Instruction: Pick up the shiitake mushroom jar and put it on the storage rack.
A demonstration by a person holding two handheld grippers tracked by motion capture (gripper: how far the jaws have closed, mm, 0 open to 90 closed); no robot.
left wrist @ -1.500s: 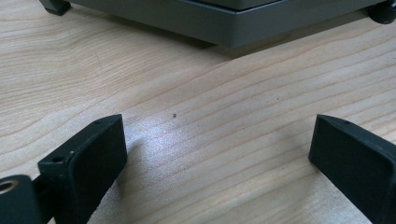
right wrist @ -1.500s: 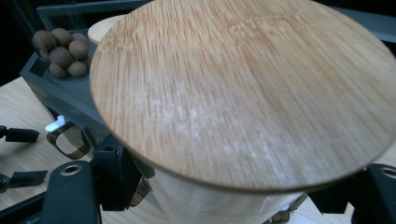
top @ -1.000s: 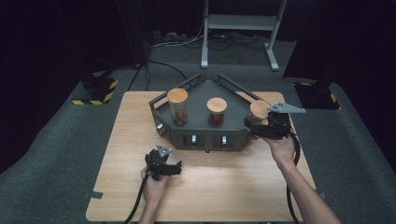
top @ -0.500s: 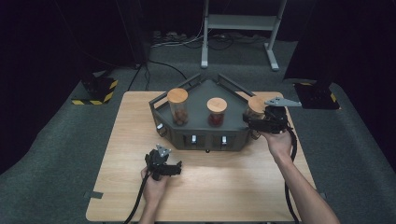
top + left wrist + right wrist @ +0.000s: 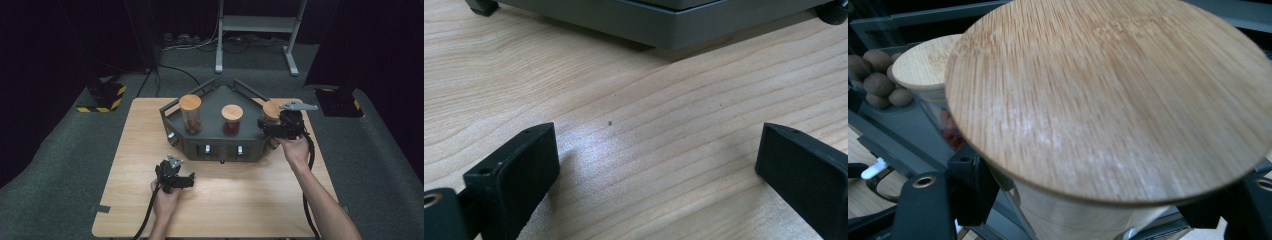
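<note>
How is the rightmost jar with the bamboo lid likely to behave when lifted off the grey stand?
The jar, gripped below its lid, looks rigid, smooth-walled, perhaps slippery. The broad lid probably just rests on top, so tilting may loosen it.

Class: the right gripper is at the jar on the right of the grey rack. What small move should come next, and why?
Probably a short, straight lift. The right gripper has its jaws closed on the right jar just under its bamboo lid, and the jar seems seated in the rack. The left gripper waits open over the table.

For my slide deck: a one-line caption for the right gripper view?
Right gripper shut on a bamboo-lidded jar, with a second jar behind.
</note>
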